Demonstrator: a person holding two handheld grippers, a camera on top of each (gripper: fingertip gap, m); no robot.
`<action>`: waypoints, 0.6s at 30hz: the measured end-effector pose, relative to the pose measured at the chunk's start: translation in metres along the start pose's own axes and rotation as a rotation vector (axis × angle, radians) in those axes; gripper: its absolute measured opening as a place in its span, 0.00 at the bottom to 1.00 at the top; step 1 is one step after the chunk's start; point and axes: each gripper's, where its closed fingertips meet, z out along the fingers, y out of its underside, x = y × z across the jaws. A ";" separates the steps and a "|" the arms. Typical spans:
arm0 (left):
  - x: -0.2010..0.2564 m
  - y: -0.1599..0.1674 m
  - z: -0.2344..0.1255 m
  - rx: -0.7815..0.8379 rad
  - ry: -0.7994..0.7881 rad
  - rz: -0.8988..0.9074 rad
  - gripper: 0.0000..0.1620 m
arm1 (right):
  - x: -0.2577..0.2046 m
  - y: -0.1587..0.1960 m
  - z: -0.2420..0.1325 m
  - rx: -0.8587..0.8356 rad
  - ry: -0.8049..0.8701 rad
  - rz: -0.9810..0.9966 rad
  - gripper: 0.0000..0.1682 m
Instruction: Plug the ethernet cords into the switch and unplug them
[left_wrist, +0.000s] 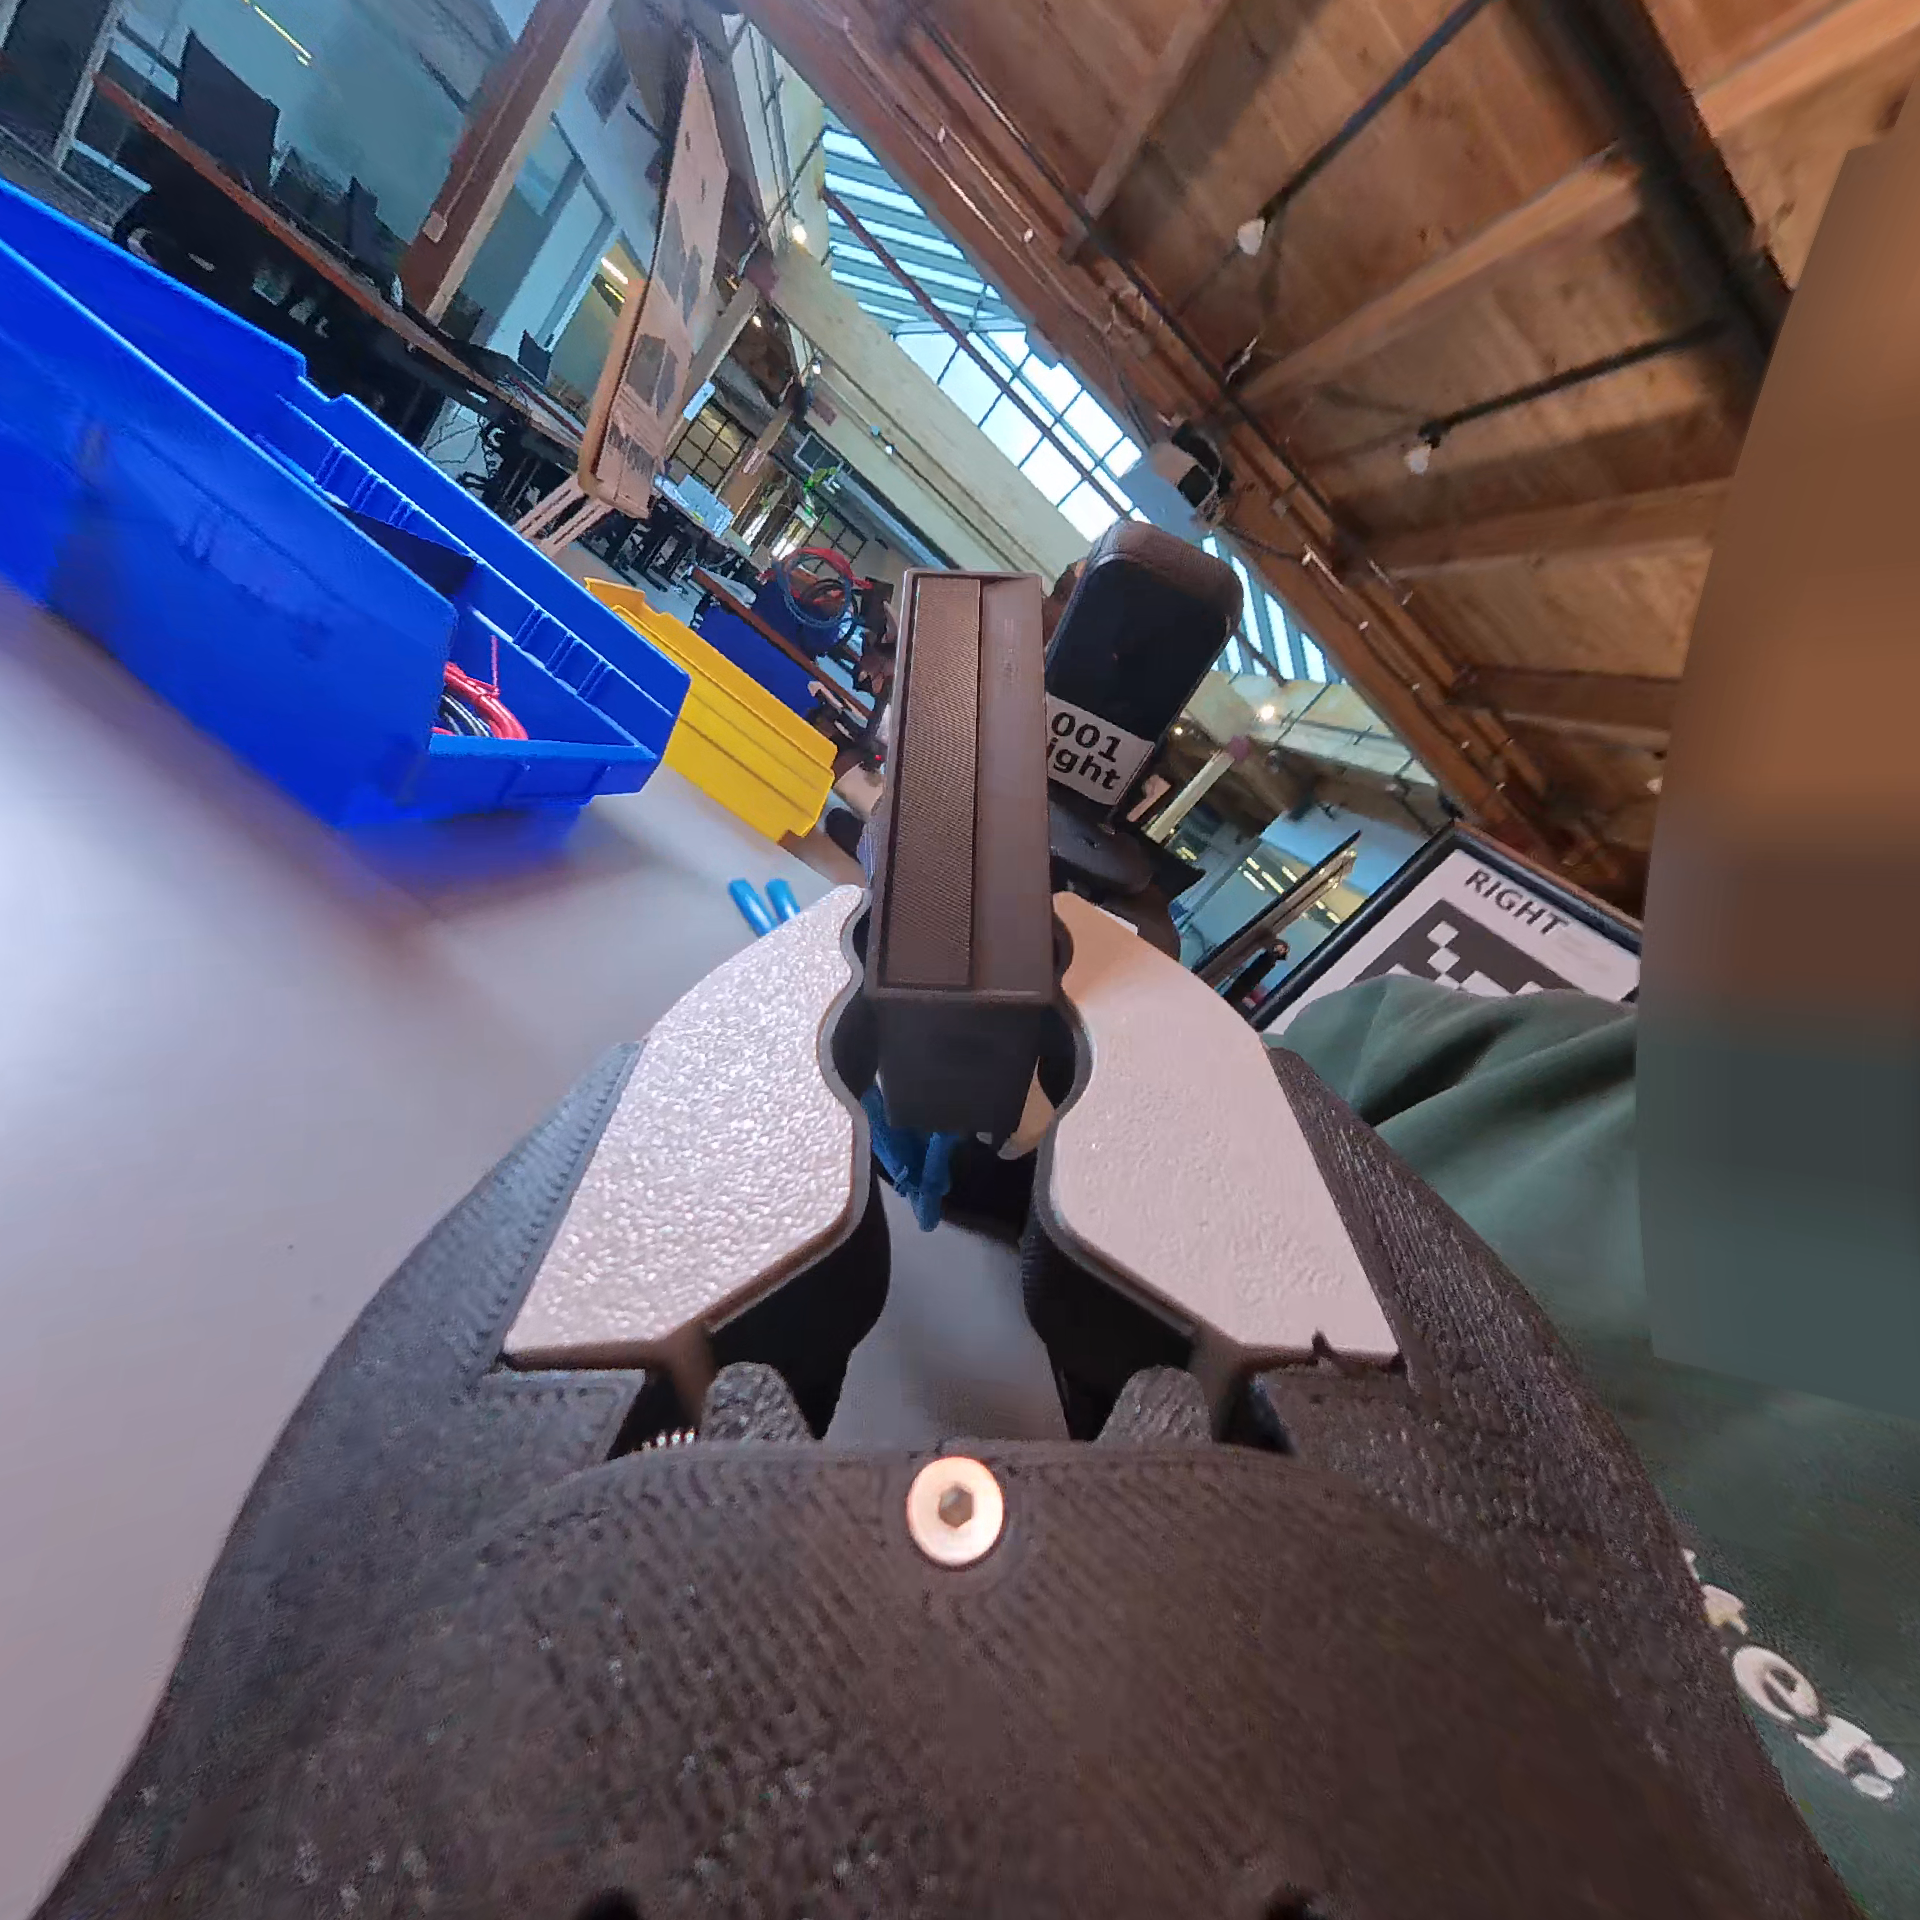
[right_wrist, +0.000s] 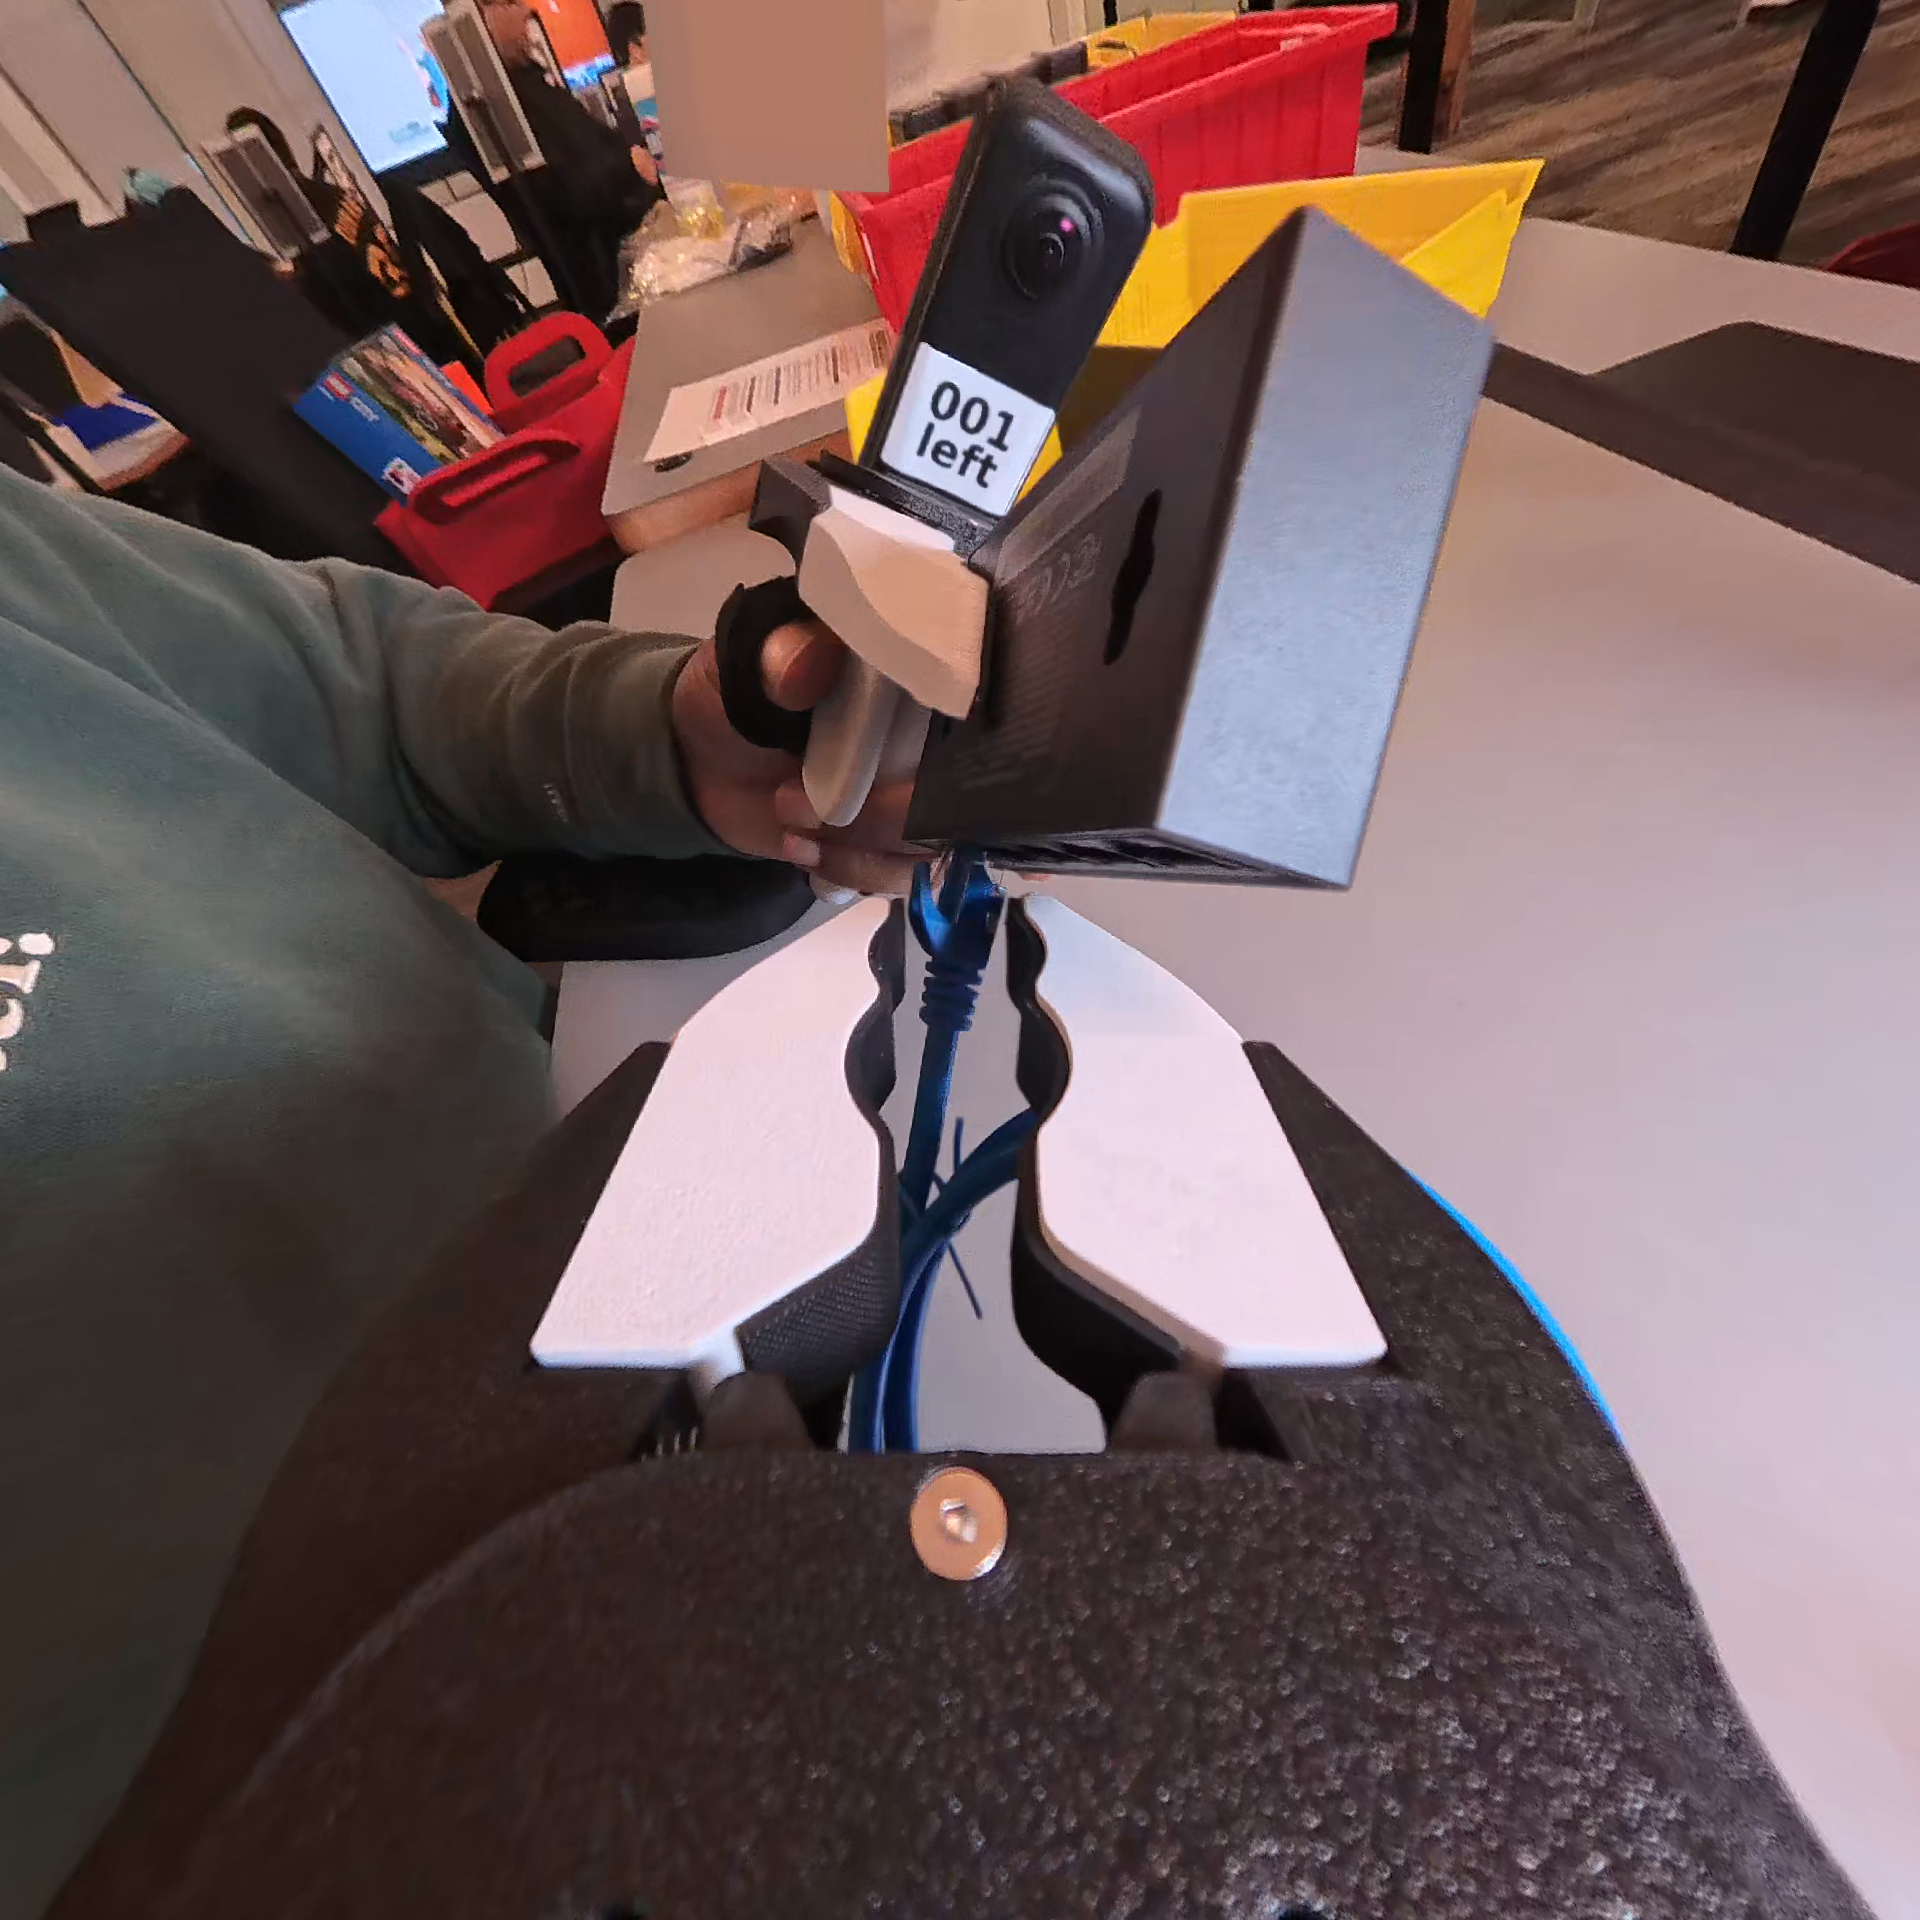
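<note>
My left gripper is shut on the switch, a dark grey box held upright and tilted above the table. In the right wrist view the switch shows its underside, with its port face turned down toward my right gripper. The right gripper is closed on a blue ethernet cord near its plug. The plug tip meets the switch's port face; how deep it sits is hidden. The cord's blue end also shows under the switch in the left wrist view.
A blue bin holding red cables and a yellow bin stand on the grey table to the left. Red and yellow bins stand beyond the switch. A person's green sleeve fills the left. My right fingertips sit around 4 cm from my left ones.
</note>
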 end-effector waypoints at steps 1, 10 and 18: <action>-0.001 0.000 0.000 0.009 0.001 -0.014 0.18 | 0.000 -0.001 0.001 0.010 -0.008 0.020 0.14; -0.009 -0.001 -0.002 0.048 -0.038 -0.066 0.18 | 0.006 -0.006 -0.002 0.082 -0.086 0.185 0.10; -0.009 0.001 0.000 0.044 -0.093 -0.038 0.18 | 0.005 -0.002 0.001 0.097 -0.112 0.217 0.09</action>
